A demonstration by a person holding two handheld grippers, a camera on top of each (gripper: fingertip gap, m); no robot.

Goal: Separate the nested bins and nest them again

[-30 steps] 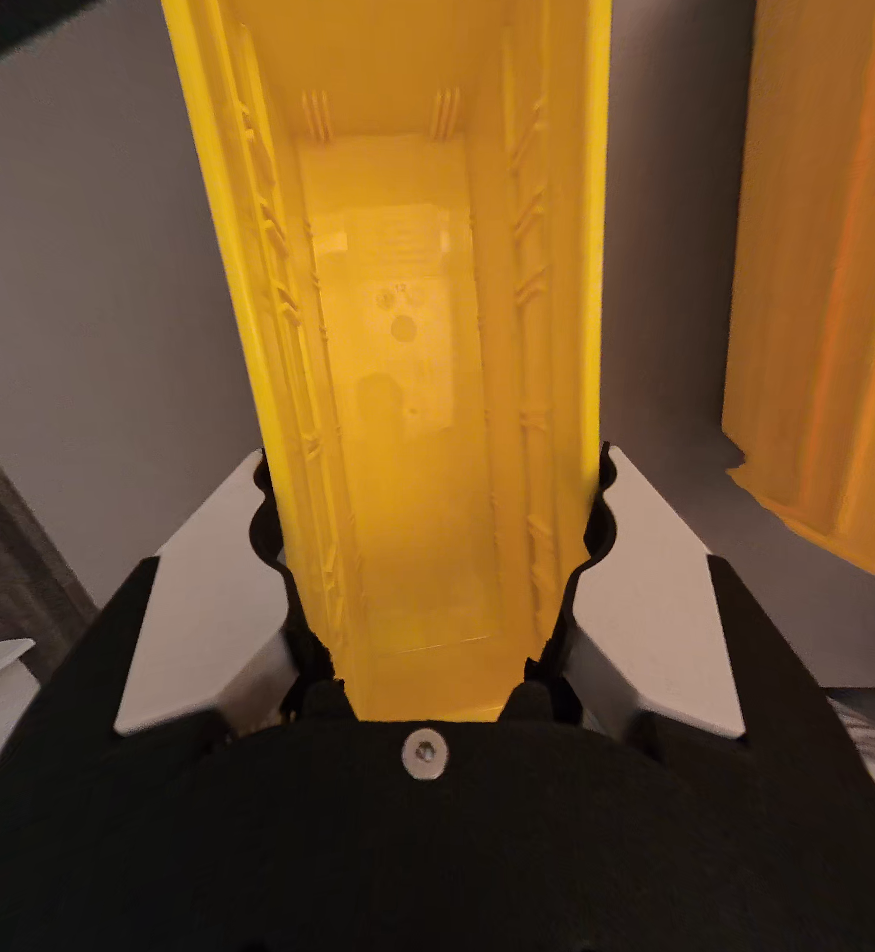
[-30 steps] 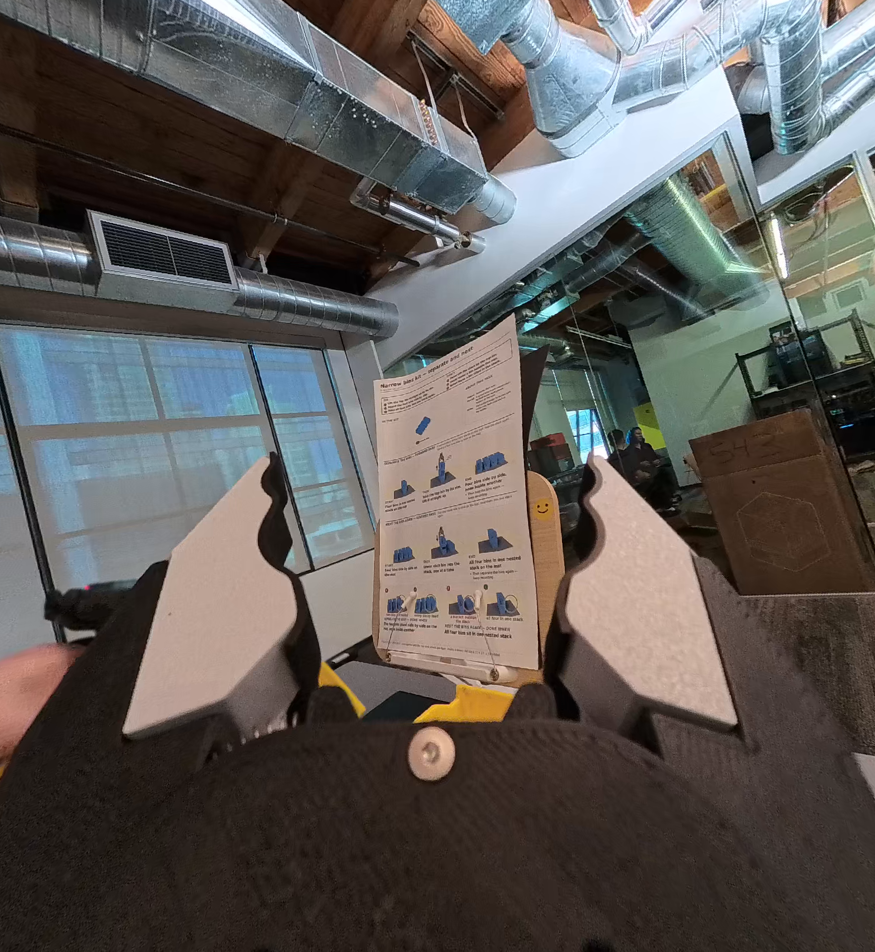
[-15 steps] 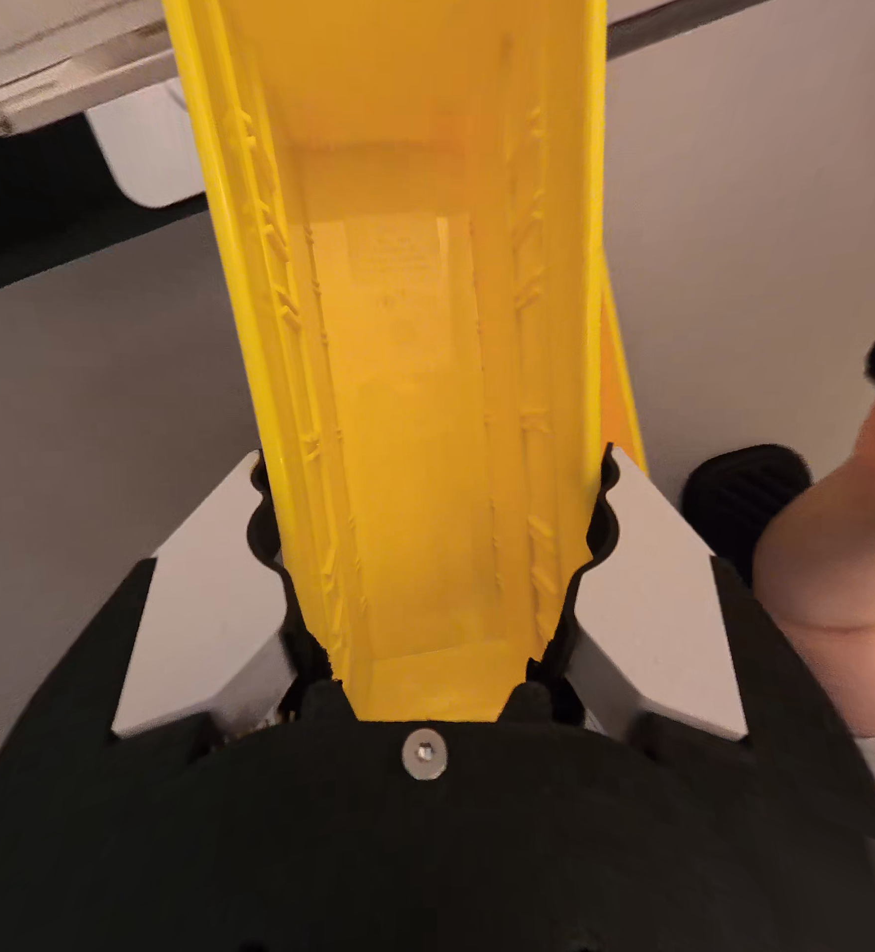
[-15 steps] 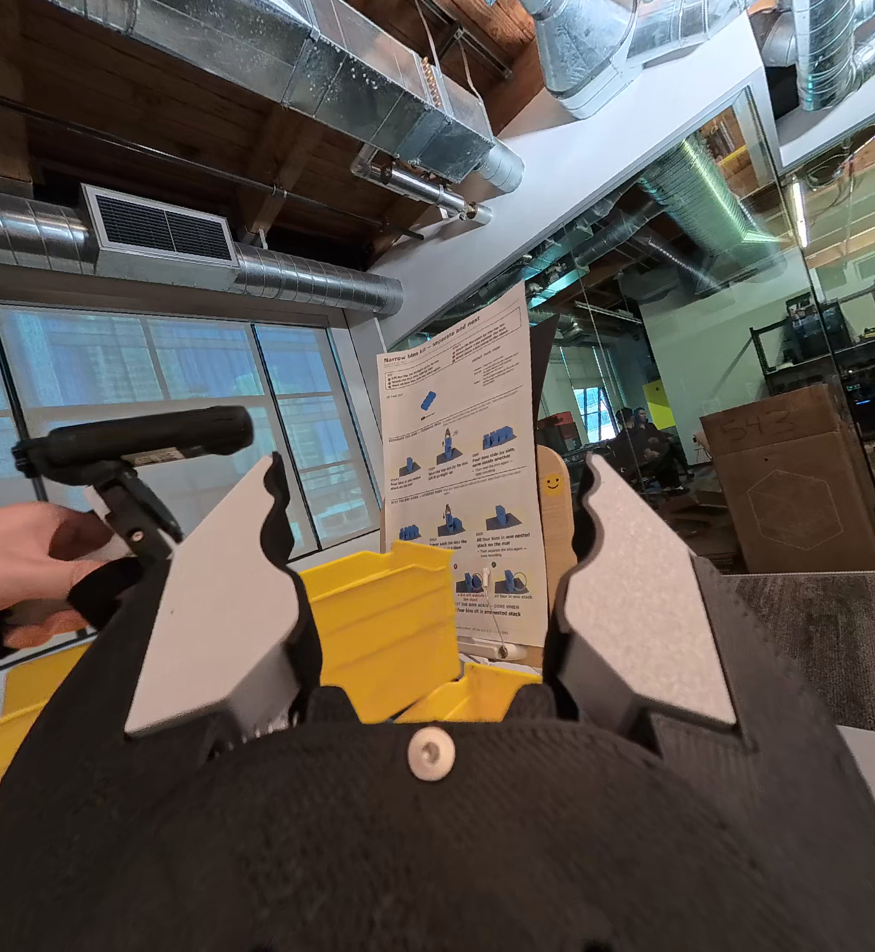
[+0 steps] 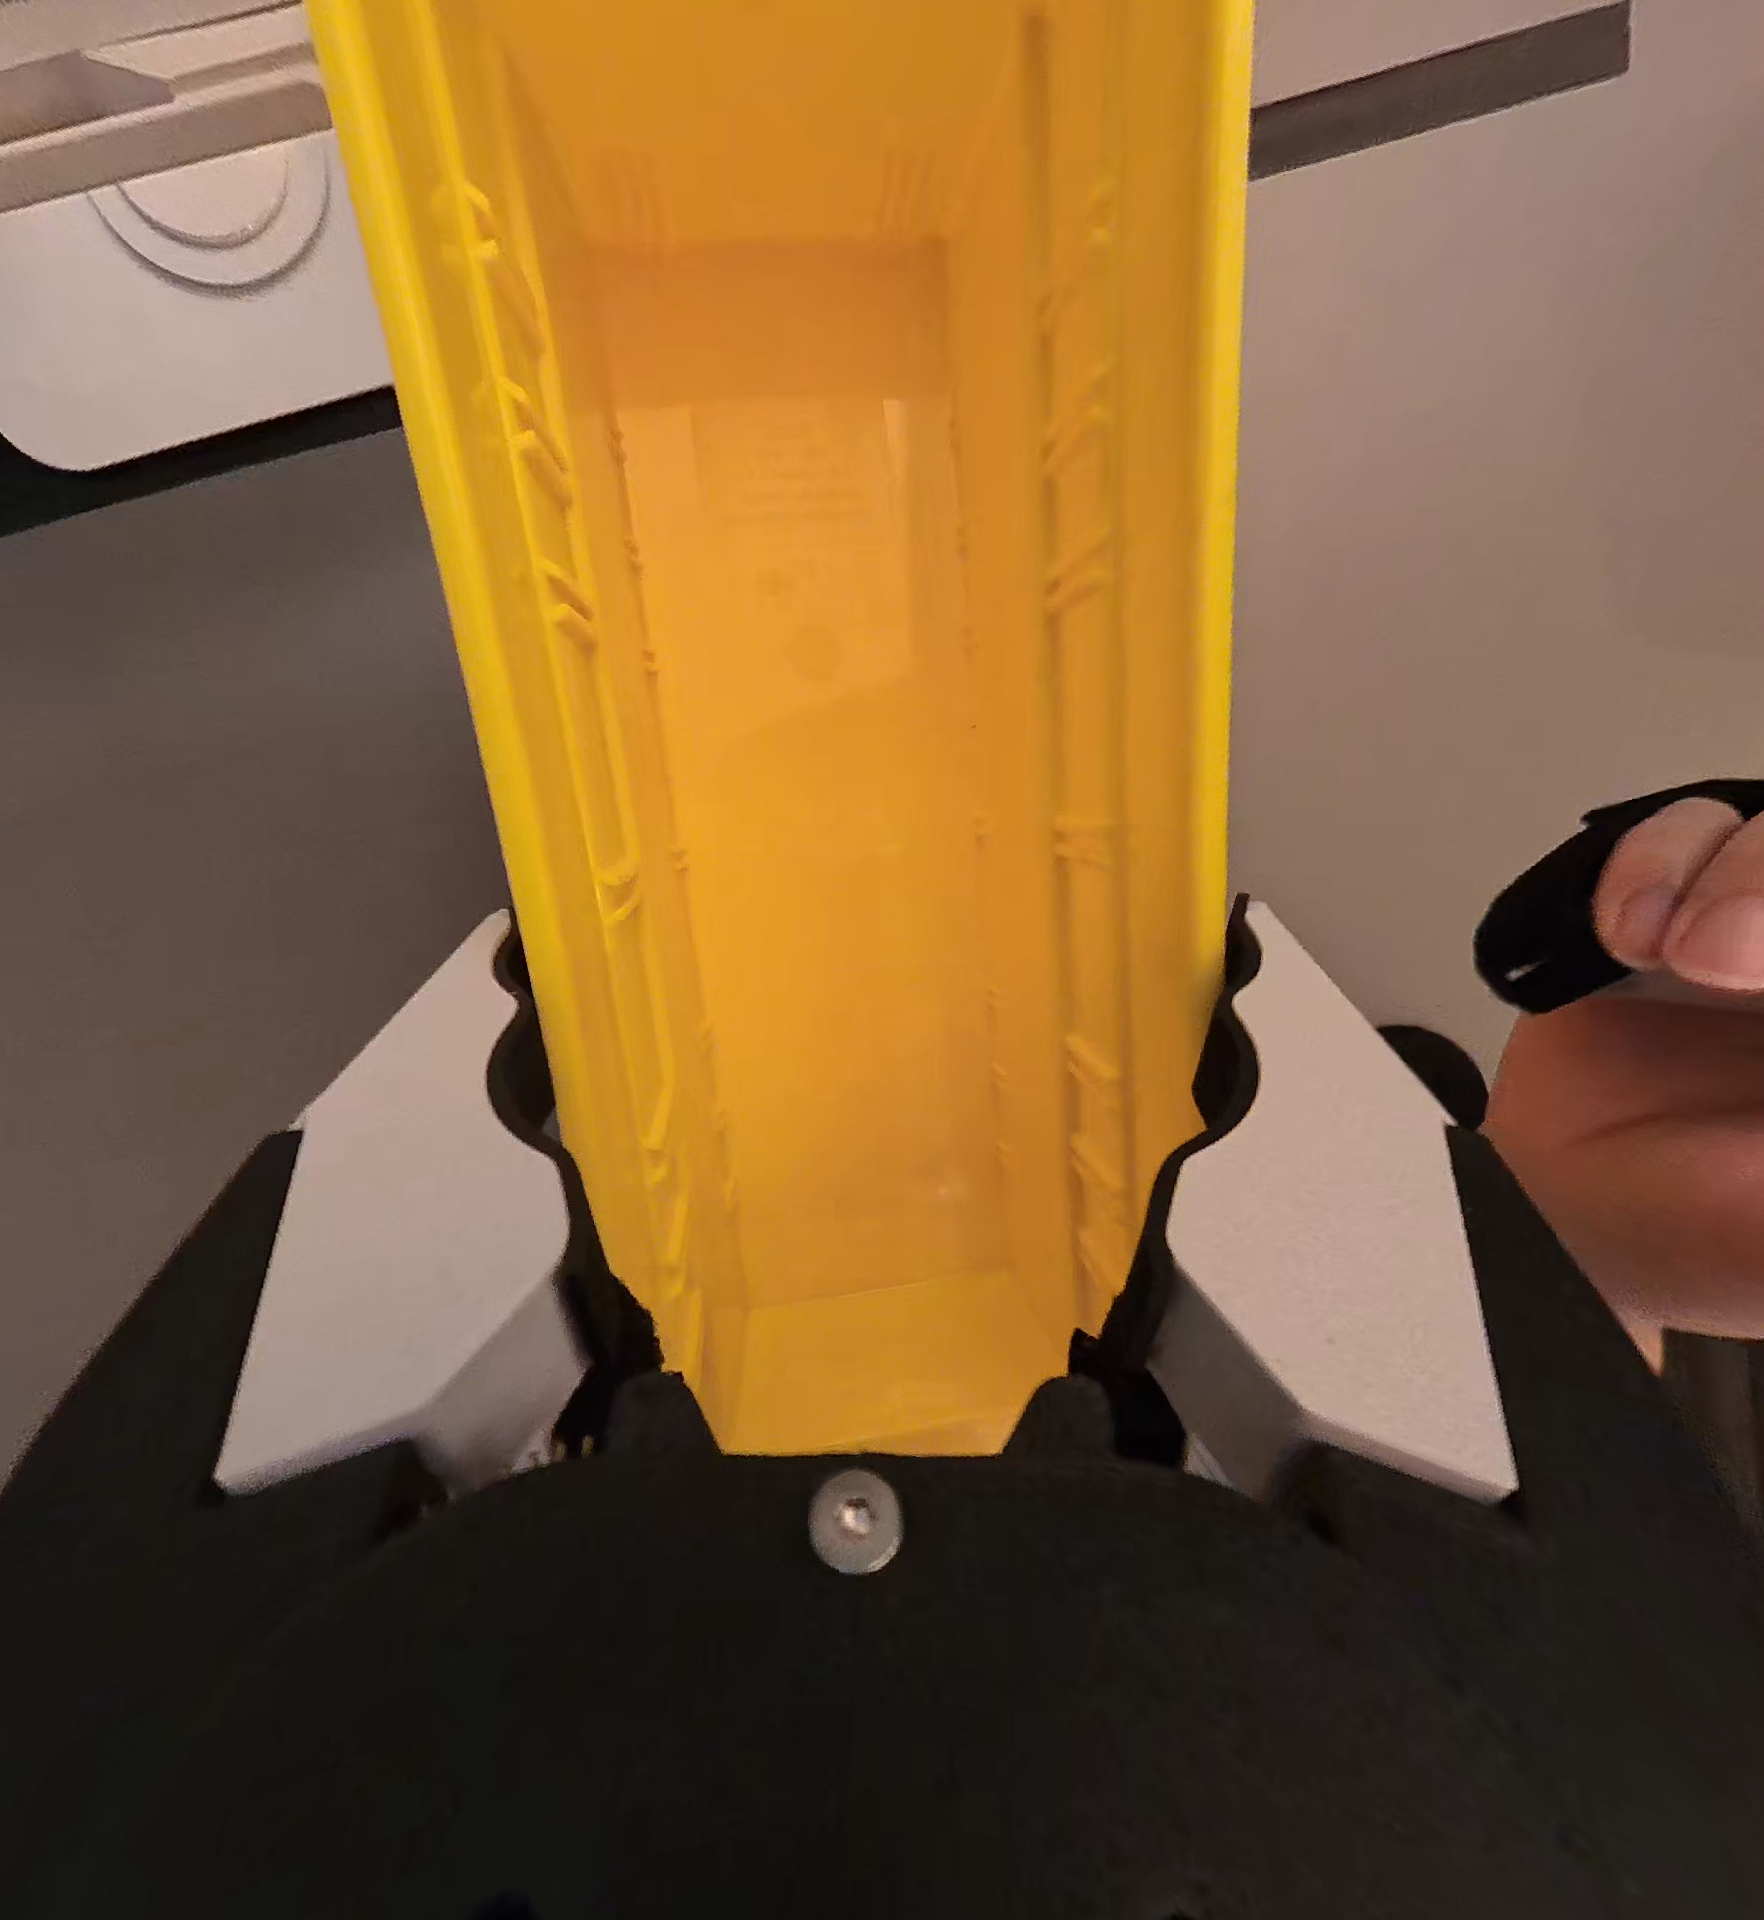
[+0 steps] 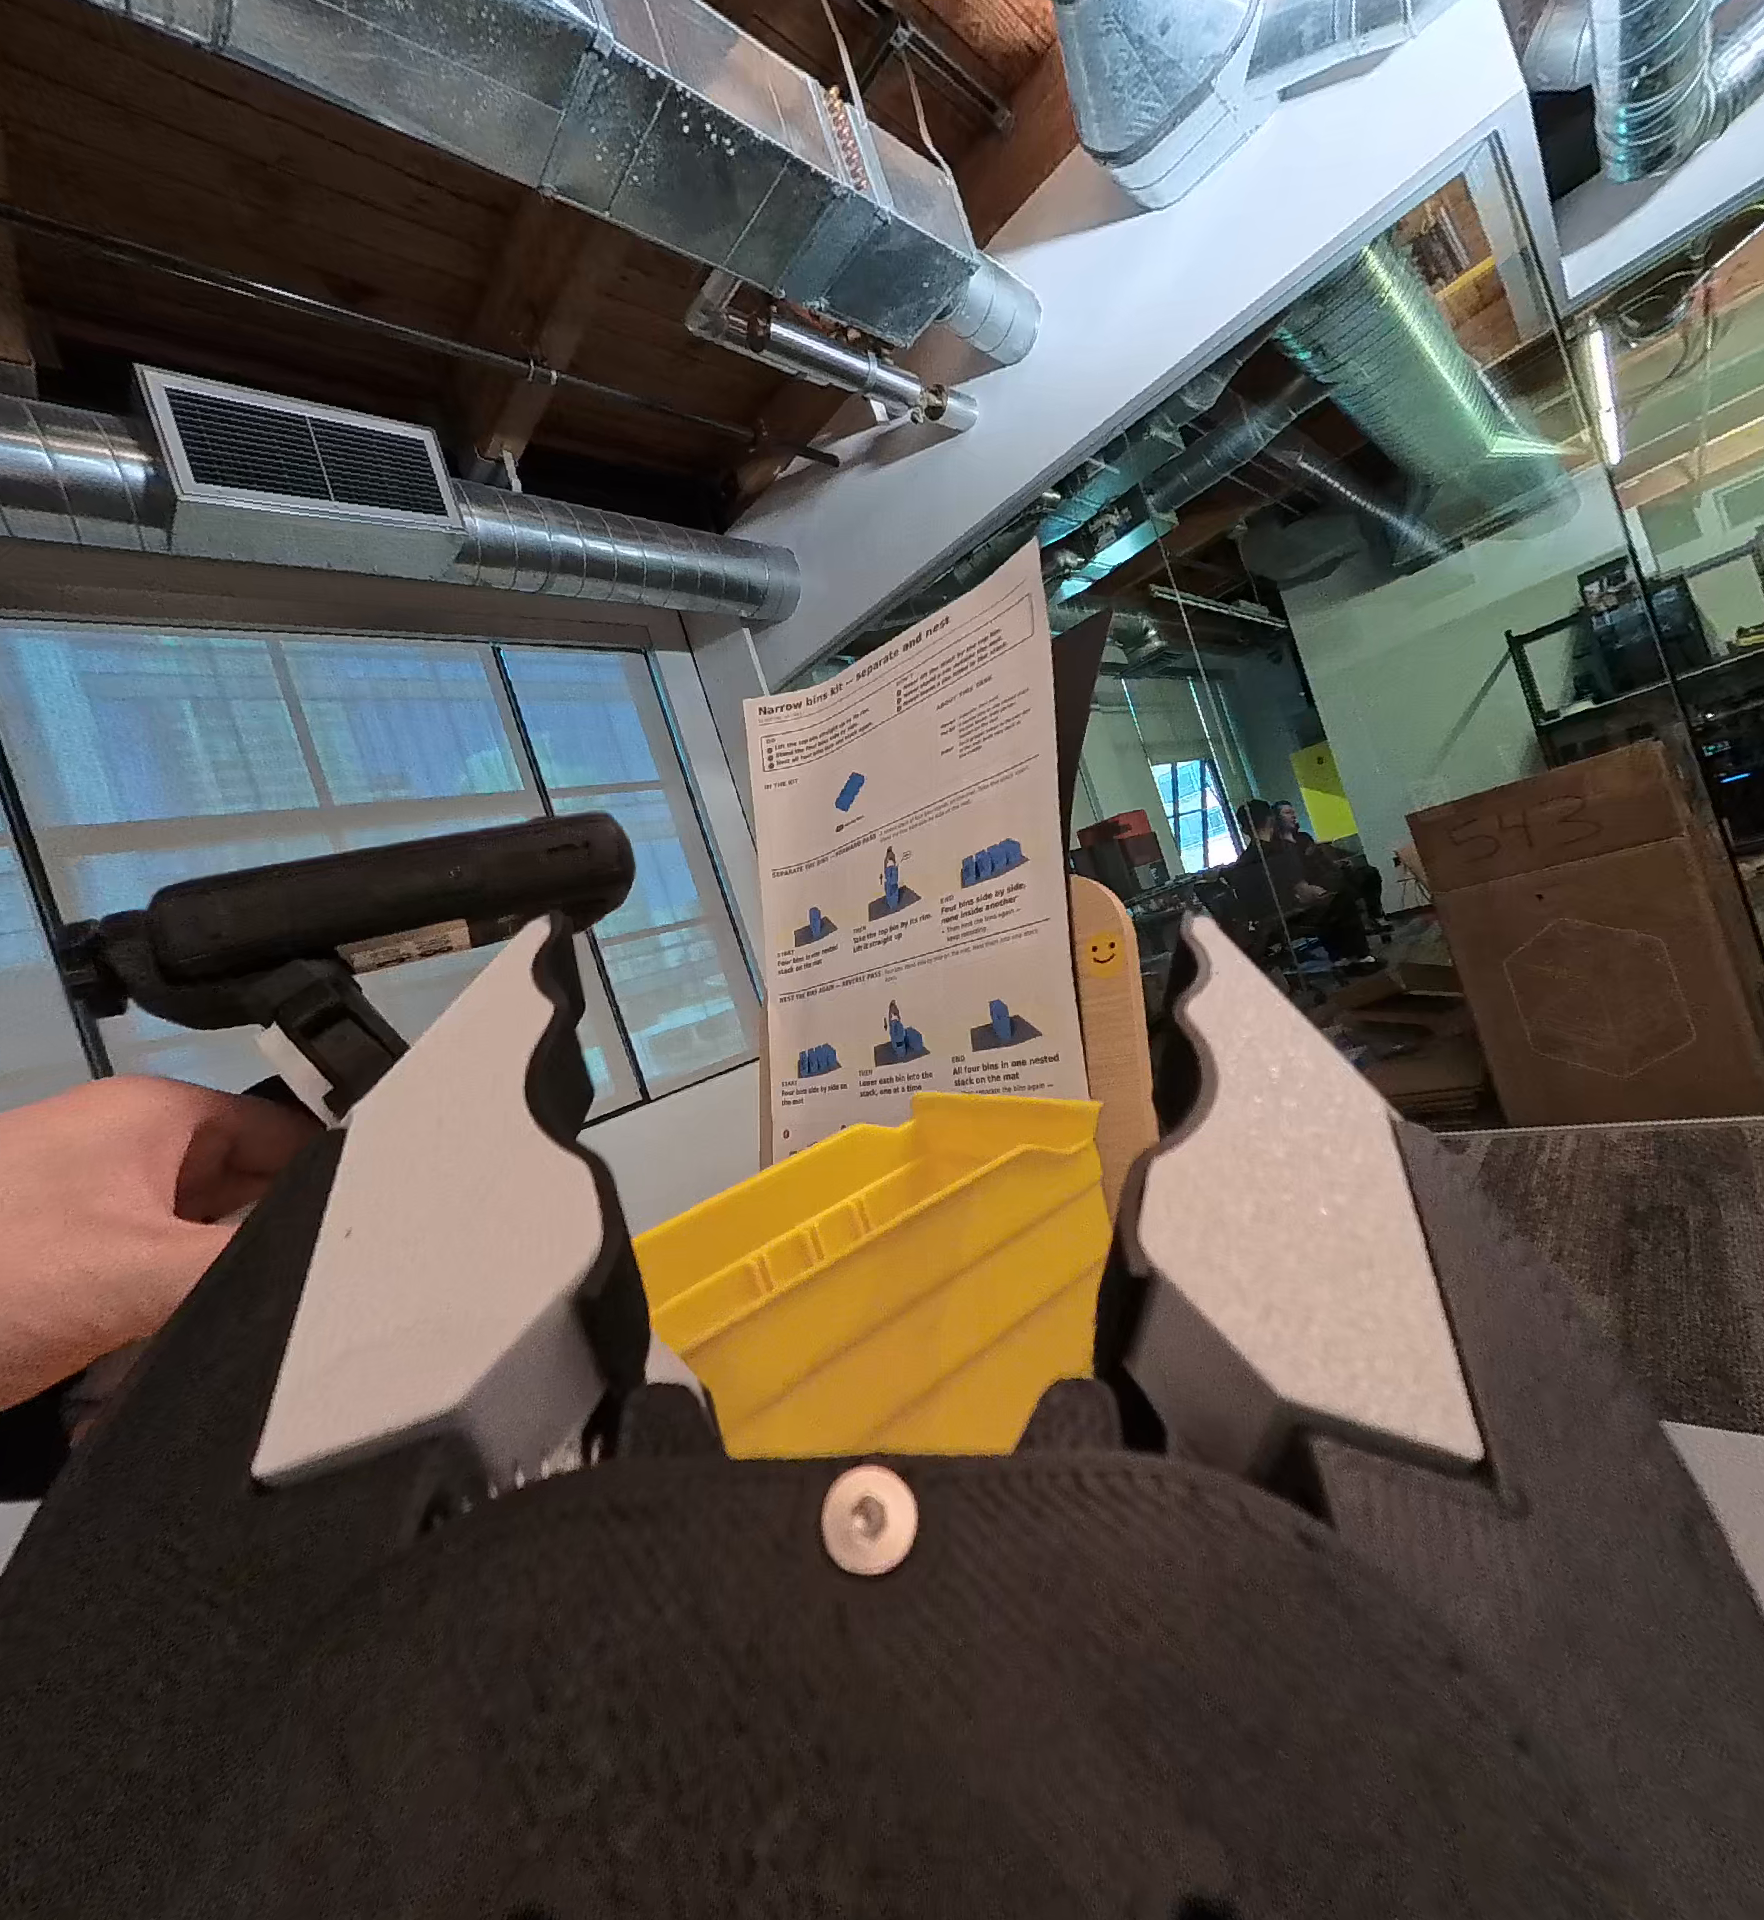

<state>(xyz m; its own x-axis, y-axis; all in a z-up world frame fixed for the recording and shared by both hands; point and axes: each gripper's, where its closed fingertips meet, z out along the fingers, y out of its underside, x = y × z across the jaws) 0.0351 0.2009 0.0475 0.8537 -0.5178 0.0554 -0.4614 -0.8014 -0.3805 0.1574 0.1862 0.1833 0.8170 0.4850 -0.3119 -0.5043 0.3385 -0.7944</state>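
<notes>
My left gripper (image 5: pixel 873 914) clamped across a long yellow bin (image 5: pixel 836 644), pads pressed on both side walls, grey table (image 5: pixel 182 779) beneath, my right gripper (image 6: pixel 867 935) wide open, holding nothing, second yellow bin (image 6: pixel 888 1278) low between its fingers, instruction sheet (image 6: pixel 909 862) beyond.

We are in an open-plan office in a converted industrial building: bare metal air ducts (image 6: pixel 649 156) and a vent grille (image 6: pixel 301 447) run under a dark timber ceiling (image 6: pixel 265 197), beside a wall of big windows (image 6: pixel 265 748). Glass partitions (image 6: pixel 1480 623) close off rooms where we see metal shelving (image 6: pixel 1688 675), a large cardboard box (image 6: pixel 1595 935) and people seated (image 6: pixel 1283 862) far back, with grey carpet (image 6: pixel 1636 1247) underfoot. A printed instruction sheet (image 6: pixel 909 862) stands propped upright before us.
</notes>
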